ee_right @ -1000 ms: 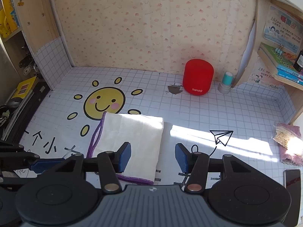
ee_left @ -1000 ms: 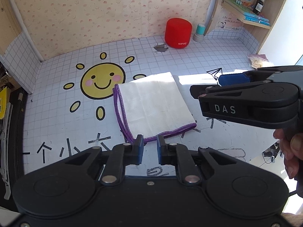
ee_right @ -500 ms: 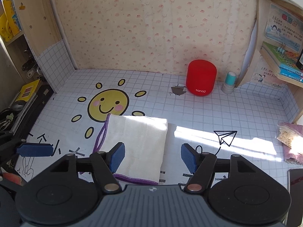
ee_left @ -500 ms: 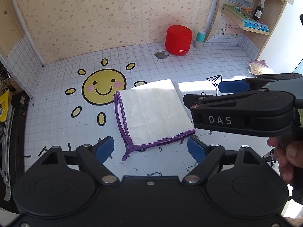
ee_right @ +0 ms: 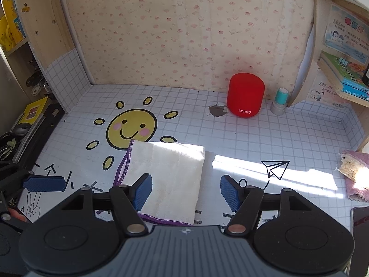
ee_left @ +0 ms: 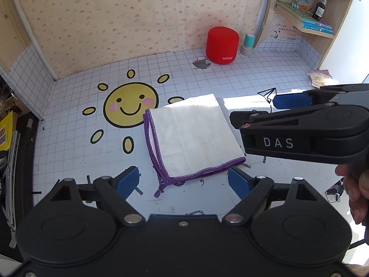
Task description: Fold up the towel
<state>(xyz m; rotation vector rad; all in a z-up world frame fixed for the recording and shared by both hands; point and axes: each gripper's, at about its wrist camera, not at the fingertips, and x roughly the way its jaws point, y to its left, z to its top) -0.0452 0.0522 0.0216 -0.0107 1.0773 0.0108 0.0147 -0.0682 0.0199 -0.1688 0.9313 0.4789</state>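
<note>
The towel (ee_left: 192, 136) lies folded into a flat cream square with purple stitched edging on the white gridded table (ee_left: 242, 85), just right of the yellow smiling sun (ee_left: 131, 105) printed there; the stacked edges run along its left and near sides, and a loose purple corner trails off at the near left. The left gripper (ee_left: 183, 181) hangs over the near edge with its blue pads spread wide, nothing between them; the right gripper (ee_right: 186, 191) is likewise spread above the towel's near right part, pinching nothing. A red speaker (ee_right: 245, 94) stands far right by the wall, a small teal-topped stamp (ee_right: 280, 101) beside it; sunlight falls across the towel's far right corner.
</note>
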